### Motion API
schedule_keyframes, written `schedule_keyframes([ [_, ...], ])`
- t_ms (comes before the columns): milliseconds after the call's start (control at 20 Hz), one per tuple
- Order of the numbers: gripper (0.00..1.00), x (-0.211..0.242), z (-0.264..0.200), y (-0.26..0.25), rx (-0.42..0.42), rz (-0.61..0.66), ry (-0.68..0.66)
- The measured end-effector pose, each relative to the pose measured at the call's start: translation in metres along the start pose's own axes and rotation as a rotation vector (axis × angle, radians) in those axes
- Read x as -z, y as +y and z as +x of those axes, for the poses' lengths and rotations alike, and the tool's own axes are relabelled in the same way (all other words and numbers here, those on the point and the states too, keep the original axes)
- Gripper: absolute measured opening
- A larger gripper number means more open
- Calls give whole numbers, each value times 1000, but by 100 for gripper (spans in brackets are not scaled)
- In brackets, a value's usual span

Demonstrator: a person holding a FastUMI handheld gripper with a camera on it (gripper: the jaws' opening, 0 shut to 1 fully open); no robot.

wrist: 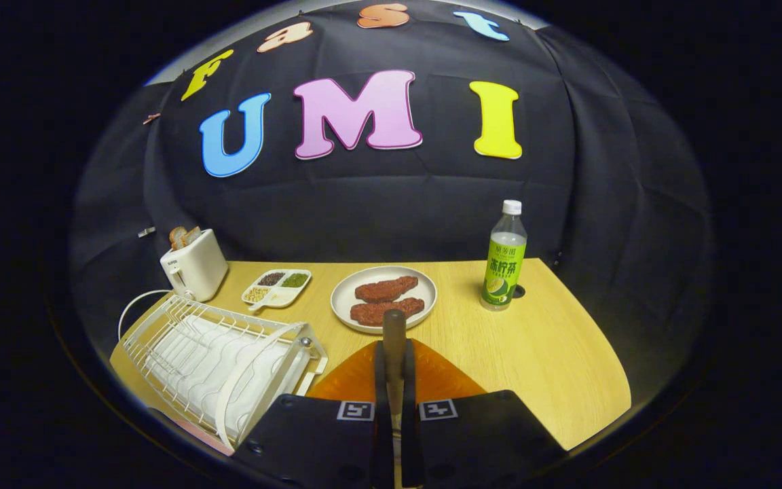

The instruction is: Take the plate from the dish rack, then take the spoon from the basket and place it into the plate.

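Gripper closed on a spoon, both fingers pressing its dark handle, which sticks up between and just past the fingertips. Directly beneath the fingers, at the near edge of the table, an orange plate, partly hidden by the gripper body. Cannot tell whether the spoon's bowl touches that plate. To the left, along the table's left edge, a white wire dish rack with a white rimmed dish standing in its near end. At the far left corner, a white toaster with bread in its slots. Beside it toward the middle, a divided tray holding small portions. Mid-table, just beyond the spoon handle, a white plate with two brown meat pieces. Near the far right corner, upright, a green bottle with a white cap.
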State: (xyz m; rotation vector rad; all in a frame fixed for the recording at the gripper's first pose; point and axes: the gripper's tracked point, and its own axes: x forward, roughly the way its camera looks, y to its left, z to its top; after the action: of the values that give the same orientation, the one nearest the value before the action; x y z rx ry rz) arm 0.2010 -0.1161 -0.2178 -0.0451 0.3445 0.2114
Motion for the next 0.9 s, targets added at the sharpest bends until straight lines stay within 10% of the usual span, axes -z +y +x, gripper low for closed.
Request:
schedule_keyframes([
  [550, 9, -108, -121, 34, 3, -45, -138],
  [900, 9, -47, -194, 130, -70, 38, -35],
])
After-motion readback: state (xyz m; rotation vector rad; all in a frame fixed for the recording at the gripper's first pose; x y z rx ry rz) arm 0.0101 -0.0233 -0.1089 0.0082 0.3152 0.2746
